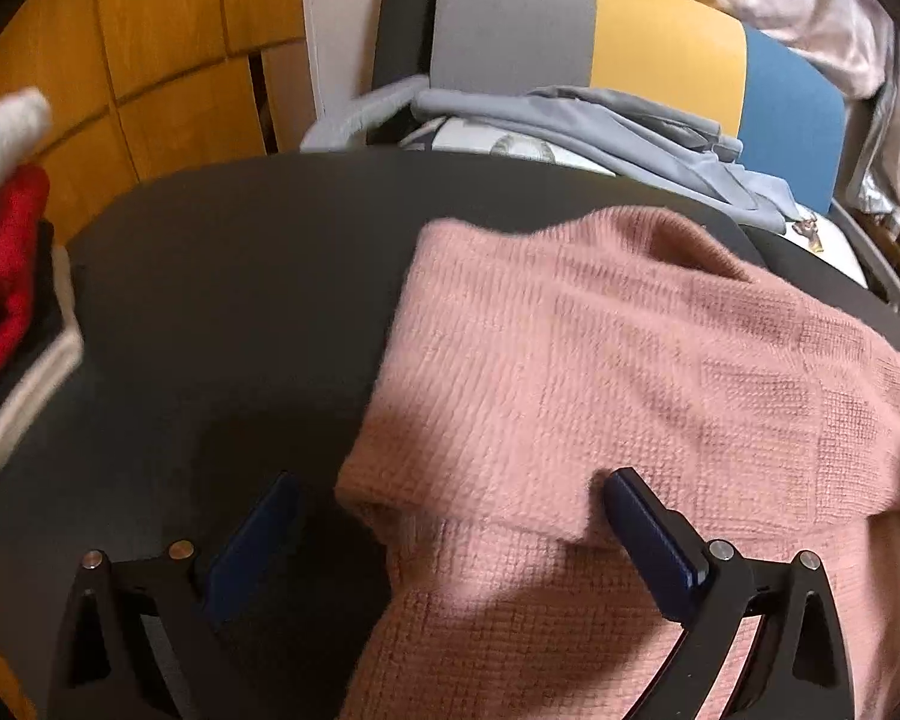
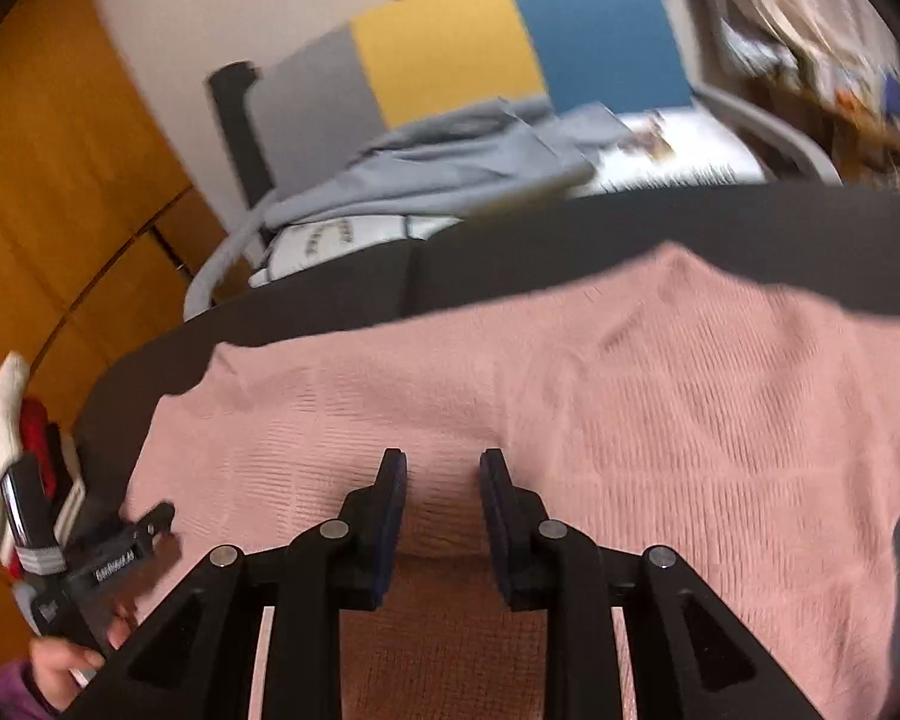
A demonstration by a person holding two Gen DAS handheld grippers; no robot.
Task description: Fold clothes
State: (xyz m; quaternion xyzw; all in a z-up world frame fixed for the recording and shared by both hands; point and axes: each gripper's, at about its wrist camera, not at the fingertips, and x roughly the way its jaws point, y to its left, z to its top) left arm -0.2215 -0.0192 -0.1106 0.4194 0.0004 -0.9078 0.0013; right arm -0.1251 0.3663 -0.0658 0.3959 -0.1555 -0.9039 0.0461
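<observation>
A pink knit sweater lies folded on a black table; it also fills the right wrist view. My left gripper is wide open at the sweater's near left corner, with the folded edge between its blue pads and nothing clamped. My right gripper is over the sweater's near edge, jaws narrowed with a gap, and a raised fold of pink knit sits between the pads. The left gripper and the hand holding it show at the lower left of the right wrist view.
A stack of folded clothes, white, red and black, sits at the table's left edge. Behind the table stands a chair with a grey, yellow and blue back, holding a grey garment. Wooden cabinets are at the left.
</observation>
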